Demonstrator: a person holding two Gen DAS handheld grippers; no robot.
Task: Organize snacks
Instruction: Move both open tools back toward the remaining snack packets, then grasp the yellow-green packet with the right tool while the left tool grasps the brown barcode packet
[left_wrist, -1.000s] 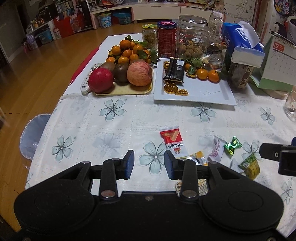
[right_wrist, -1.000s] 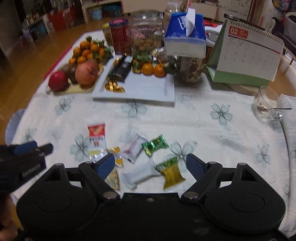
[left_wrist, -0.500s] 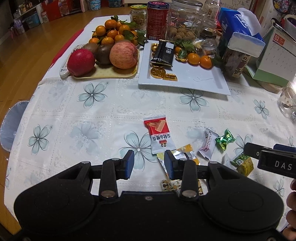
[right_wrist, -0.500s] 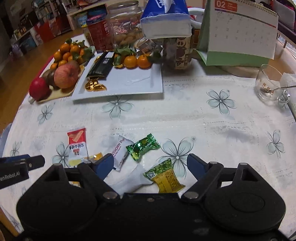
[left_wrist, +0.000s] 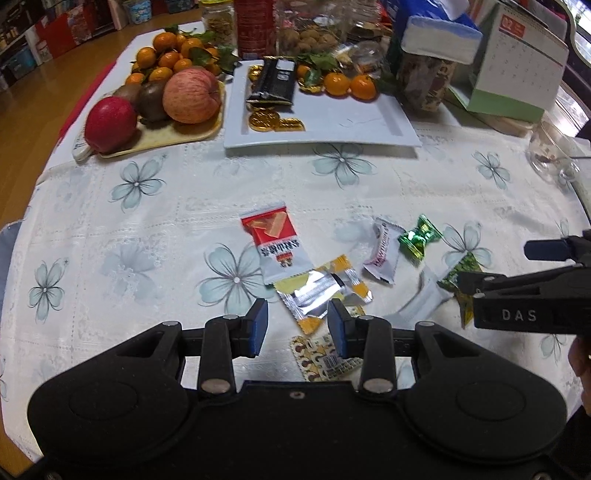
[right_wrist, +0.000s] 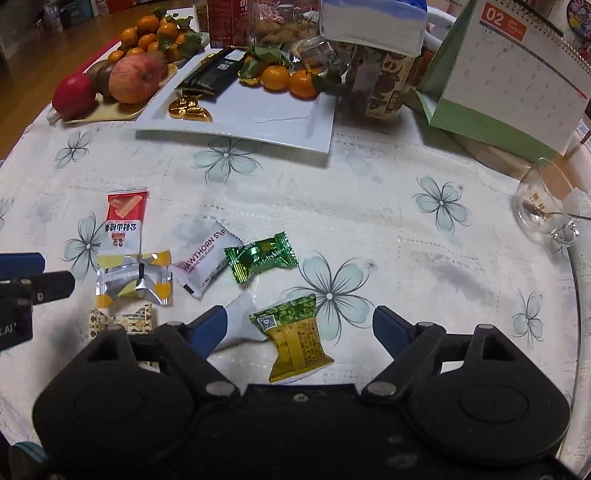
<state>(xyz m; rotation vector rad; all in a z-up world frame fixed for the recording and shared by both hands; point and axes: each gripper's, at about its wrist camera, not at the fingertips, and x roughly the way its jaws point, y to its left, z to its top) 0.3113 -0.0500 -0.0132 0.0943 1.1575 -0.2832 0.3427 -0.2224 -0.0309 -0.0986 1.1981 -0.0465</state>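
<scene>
Hovering over scattered snack packets (right_wrist: 201, 260) on the table (right_wrist: 369, 206), left tongs (left_wrist: 297, 325) half open and empty, right tongs (right_wrist: 299, 325) closing around a green-yellow packet (right_wrist: 295, 339), untouched, white tray (right_wrist: 258, 122), fruit plate (left_wrist: 162, 136) and glass cup (right_wrist: 546, 206) beyond.

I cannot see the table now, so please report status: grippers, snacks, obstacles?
Left gripper open over silver-yellow wrapper. Right gripper empty, jaws closing around green-yellow packet. Loose snacks still on tablecloth; white tray unobstructed.

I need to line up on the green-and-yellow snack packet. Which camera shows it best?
The right wrist view: the green-and-yellow packet lies whole and unobstructed on the tablecloth, between the closing right gripper's fingers, untouched. The left wrist view catches only part of it, behind the right gripper.
</scene>
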